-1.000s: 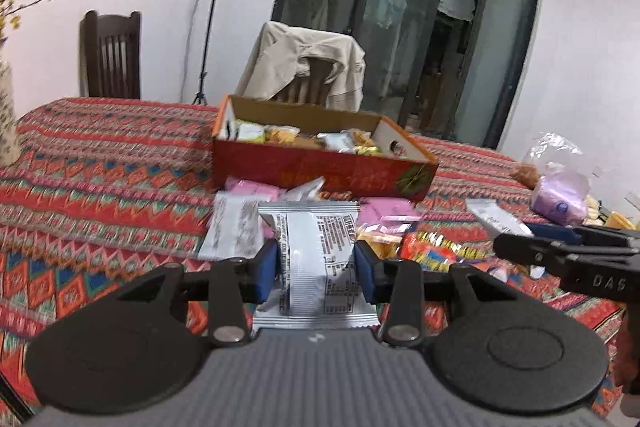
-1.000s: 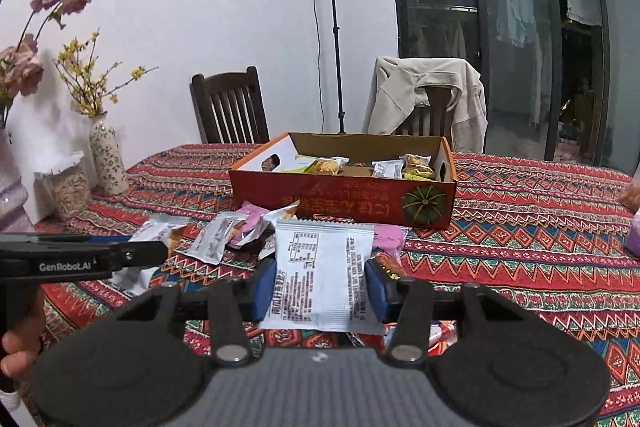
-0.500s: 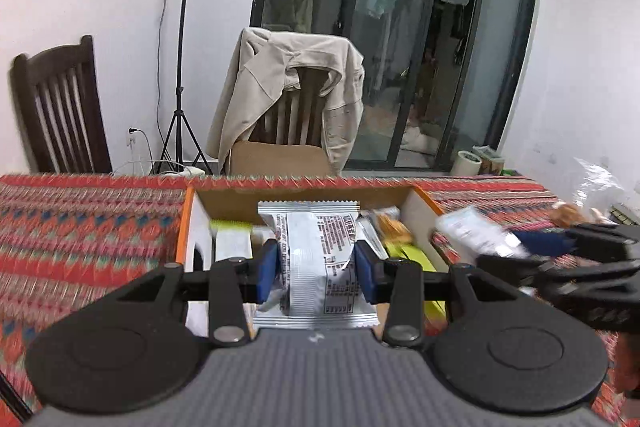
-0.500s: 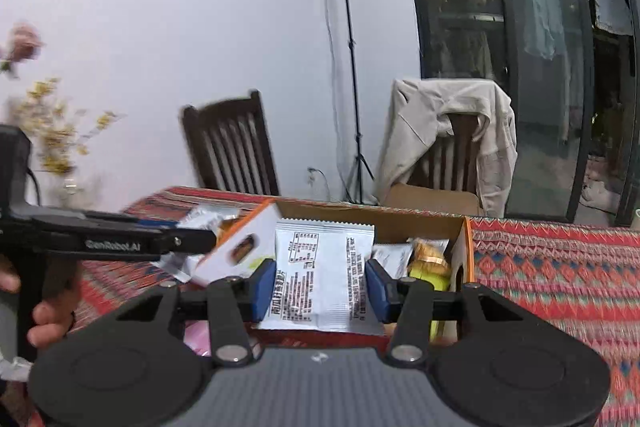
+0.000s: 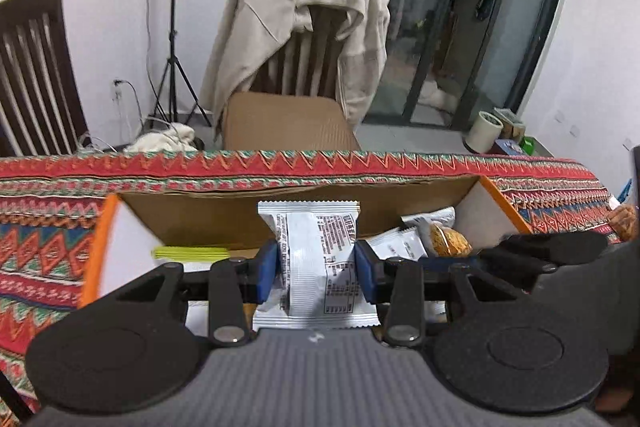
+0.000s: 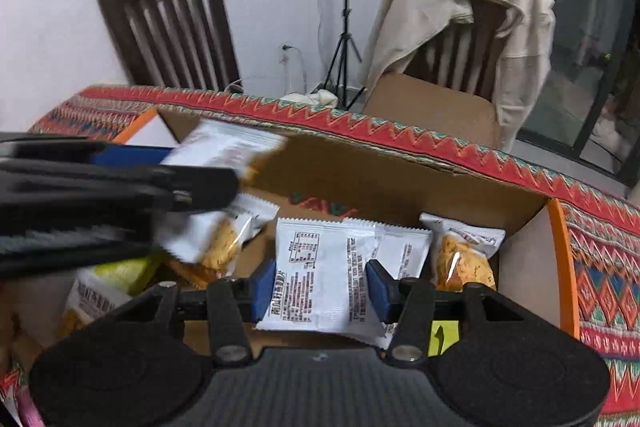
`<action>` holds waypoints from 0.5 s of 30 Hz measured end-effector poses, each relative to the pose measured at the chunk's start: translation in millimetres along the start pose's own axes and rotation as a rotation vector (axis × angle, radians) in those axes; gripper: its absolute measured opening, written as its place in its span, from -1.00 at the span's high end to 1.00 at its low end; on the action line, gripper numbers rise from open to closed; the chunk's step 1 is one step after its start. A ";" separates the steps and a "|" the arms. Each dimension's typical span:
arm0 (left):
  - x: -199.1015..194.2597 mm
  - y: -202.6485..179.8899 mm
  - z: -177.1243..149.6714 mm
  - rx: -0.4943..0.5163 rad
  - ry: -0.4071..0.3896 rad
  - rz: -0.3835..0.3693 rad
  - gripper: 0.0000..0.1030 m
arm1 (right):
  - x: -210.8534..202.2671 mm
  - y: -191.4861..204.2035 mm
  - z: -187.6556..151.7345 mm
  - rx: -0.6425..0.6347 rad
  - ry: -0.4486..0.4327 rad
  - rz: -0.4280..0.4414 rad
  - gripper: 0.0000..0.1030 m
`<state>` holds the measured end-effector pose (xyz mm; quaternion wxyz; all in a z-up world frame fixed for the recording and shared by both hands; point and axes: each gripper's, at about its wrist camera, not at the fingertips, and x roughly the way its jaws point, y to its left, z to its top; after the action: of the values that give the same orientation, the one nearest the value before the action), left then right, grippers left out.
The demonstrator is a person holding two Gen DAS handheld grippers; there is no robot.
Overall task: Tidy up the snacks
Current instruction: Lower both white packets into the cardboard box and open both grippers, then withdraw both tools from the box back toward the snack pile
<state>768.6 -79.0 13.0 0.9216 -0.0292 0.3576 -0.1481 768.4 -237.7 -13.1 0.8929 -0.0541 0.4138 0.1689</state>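
left gripper (image 5: 316,269): fingers clamped on white snack packet (image 5: 316,259), above the cardboard box (image 5: 208,215), far wall just ahead | right gripper (image 6: 320,285): fingers opening, second white packet (image 6: 320,275) between them, right box wall (image 6: 532,263) near, bare floor left

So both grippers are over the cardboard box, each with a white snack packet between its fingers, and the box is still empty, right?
Not quite. The cardboard box is not empty: the right wrist view shows several packets lying in it already. The rest holds: the left gripper and the right gripper, its jaws opening, each have a white packet between them over it.
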 end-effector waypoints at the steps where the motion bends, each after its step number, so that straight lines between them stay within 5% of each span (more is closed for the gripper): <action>1: 0.2 -0.3 -1.8 0.001 0.011 -0.009 0.18 | -0.3 4.2 2.3 -0.026 -0.007 -0.016 -0.18; 2: 3.3 0.1 -0.8 -0.001 0.016 -0.014 0.16 | -0.2 8.6 4.2 -0.051 -0.005 -0.043 -0.44; 3: 4.0 0.7 -0.4 -0.002 0.016 -0.015 0.14 | -1.4 11.1 3.9 -0.066 -0.007 -0.051 -0.49; 15: -85.0 9.2 -6.3 0.035 -0.030 0.005 -0.08 | -76.0 -6.5 7.3 -0.041 -0.087 -0.072 -0.49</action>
<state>707.1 -44.9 62.2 0.9275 -0.0142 0.3414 -0.1516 730.2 -261.6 49.0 0.9142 -0.0798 0.3690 0.1473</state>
